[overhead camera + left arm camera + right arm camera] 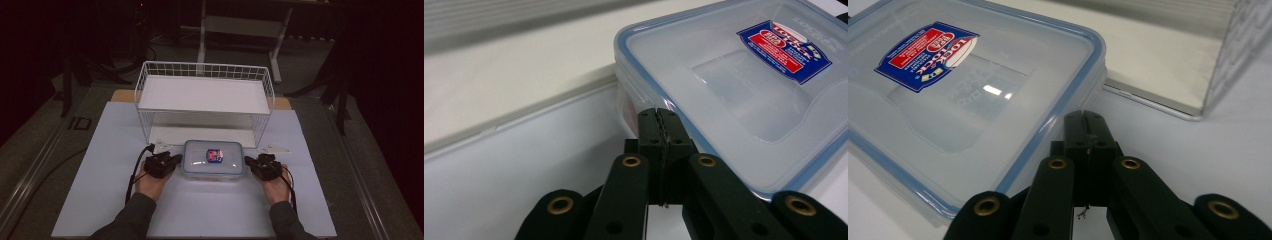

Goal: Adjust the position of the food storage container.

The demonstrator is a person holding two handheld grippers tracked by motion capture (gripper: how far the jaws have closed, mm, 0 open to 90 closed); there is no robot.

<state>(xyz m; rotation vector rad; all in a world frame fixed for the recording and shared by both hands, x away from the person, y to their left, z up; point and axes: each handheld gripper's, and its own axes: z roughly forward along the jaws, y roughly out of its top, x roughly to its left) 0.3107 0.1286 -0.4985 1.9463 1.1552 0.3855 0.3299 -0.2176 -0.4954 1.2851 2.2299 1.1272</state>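
My left gripper [161,164] and right gripper [263,166], both clenched empty, flank the box [213,159]; I'd press evenly inward and lift level toward the rack [205,95].

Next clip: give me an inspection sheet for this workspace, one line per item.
Surface: white table mat, bare in front.
Job's things: lidded clear container with blue seal and red-blue label, in front of white wire rack.
Clutter: two small white pieces beside the rack's feet.
Grippers: left hand-held gripper and right hand-held gripper shut, jaws pressed together, flanking the container's ends.
Cables: black cable trails from left gripper.
Surroundings: dark room, white frame behind.
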